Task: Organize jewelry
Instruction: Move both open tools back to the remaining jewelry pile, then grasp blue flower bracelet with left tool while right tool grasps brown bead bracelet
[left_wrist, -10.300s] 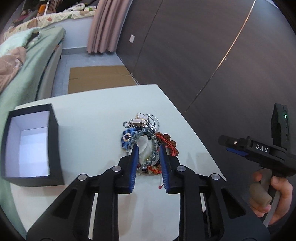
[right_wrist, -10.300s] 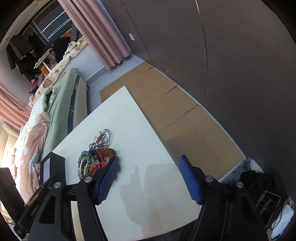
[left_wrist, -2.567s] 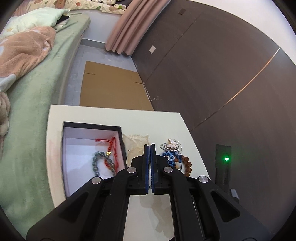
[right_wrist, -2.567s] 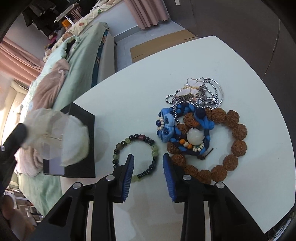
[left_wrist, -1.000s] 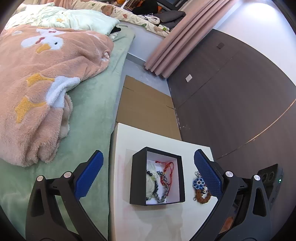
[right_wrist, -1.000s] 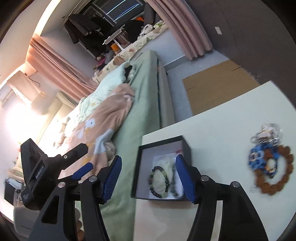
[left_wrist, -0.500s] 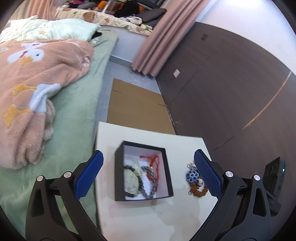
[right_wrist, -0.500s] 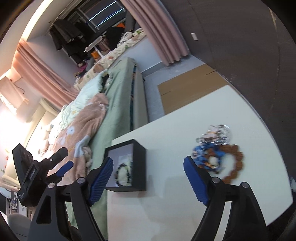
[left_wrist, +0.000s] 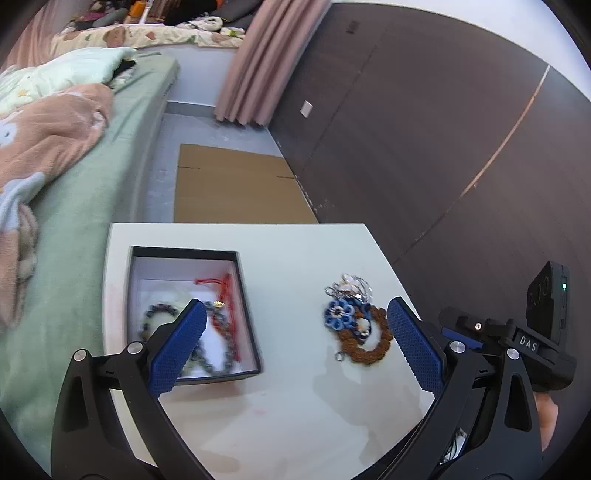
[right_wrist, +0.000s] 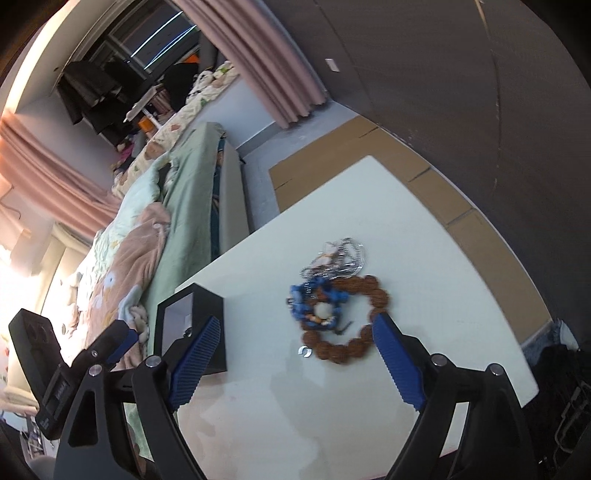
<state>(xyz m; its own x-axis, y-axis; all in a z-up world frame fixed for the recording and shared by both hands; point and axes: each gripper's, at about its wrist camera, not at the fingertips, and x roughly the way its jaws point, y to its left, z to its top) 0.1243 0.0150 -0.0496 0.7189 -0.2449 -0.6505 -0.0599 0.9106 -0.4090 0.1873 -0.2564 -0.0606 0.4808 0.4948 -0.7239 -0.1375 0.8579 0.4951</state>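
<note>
A black jewelry box (left_wrist: 246, 310) with a white inside sits on the left of the white table (left_wrist: 288, 406). It holds a red cord bracelet (left_wrist: 224, 291) and dark bead bracelets (left_wrist: 218, 354). A pile of jewelry (left_wrist: 354, 325) lies to its right: a brown bead bracelet (right_wrist: 369, 295), a blue flower piece (right_wrist: 301, 297) and silver chains (right_wrist: 340, 258). My left gripper (left_wrist: 295, 343) is open and empty above the table's near part. My right gripper (right_wrist: 295, 354) is open and empty, just short of the pile. The box also shows in the right wrist view (right_wrist: 207, 306).
A bed with green sheet and pink blanket (left_wrist: 48, 147) runs along the table's left side. Flat cardboard (left_wrist: 236, 192) lies on the floor beyond the table. A dark wall (left_wrist: 424, 147) stands on the right. A small silver ring (right_wrist: 304, 352) lies near the pile.
Both grippers have come lower and closer to the table, staying open and empty. The right gripper's view has swung from the box toward the pile.
</note>
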